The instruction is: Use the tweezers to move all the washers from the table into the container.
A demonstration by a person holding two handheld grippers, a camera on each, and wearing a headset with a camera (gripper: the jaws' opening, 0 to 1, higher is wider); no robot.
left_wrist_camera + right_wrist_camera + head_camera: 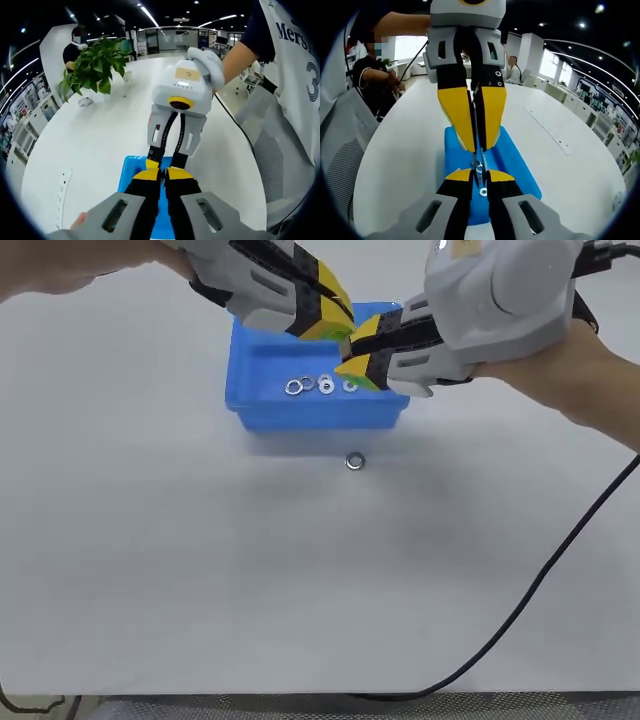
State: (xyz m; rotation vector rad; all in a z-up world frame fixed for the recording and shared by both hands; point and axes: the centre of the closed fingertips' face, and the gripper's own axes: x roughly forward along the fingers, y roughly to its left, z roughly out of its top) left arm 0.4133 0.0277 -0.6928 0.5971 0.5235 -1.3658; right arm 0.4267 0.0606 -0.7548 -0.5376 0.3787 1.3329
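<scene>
One broad white worktop (200, 570) carried everything. Above its far side two people's-worth of kit met nose to nose, though a single person held both: the left hand-held gripper (335, 320) slanted down from the upper left, and the right hand-held gripper (355, 352) reached in from the right, its tips just beside the other's over the container (300, 418). That container, a shallow blue tray, sat on the worktop towards the far edge, under both sets of yellow-tipped jaws. A black cable (540, 580) trailed from the right side across the worktop to the near edge.

From the right gripper view, the left hand-held gripper's jaws were pinched close, and the thin metal tweezers (478, 131) ran down the slit between them, their points poking out below the yellow tips and over the blue tray. The right hand-held gripper's own jaws were drawn almost together too, with nothing seen gripped in the narrow gap.

Four washers (326, 387) lay in a short row on the container's floor, near its front wall and just beneath the gripper tips. A lone washer (354, 461) rested on the bare worktop, just in front of the container and apart from it.
</scene>
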